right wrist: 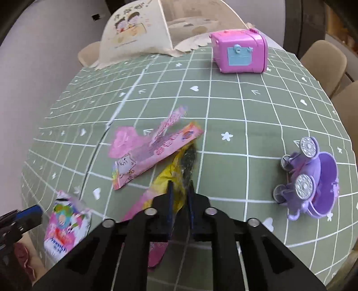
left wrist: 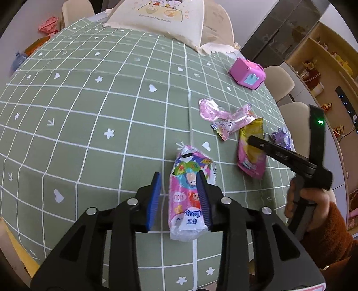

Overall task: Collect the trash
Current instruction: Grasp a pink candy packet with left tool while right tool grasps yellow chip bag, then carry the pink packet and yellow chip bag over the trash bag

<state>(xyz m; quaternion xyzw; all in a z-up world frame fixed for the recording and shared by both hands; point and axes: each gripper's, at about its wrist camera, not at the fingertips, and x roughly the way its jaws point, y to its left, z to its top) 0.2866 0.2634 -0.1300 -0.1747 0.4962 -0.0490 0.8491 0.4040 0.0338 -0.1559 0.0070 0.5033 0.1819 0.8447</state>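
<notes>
A colourful cartoon snack wrapper (left wrist: 186, 197) lies flat on the green checked tablecloth (left wrist: 100, 107), between the blue pads of my left gripper (left wrist: 179, 198). The jaws stand open; the right pad touches the wrapper, while the left pad (left wrist: 154, 201) is apart from it. My right gripper (right wrist: 181, 199) is shut on a yellow and pink wrapper (right wrist: 176, 176), also in the left wrist view as the yellow and pink wrapper (left wrist: 250, 154) under that gripper's tip (left wrist: 252, 140). A pink rabbit-print wrapper (right wrist: 143, 156) lies just beyond it, with crumpled pink plastic (left wrist: 208, 108) beside it.
A purple toy carriage (right wrist: 308, 179) stands at the right, near the table edge. A pink toy box (right wrist: 240, 52) sits farther back, and a cream mesh food cover (left wrist: 161, 18) at the far end. Beige chairs (right wrist: 324, 62) ring the table. A red wrapper (left wrist: 48, 25) lies far left.
</notes>
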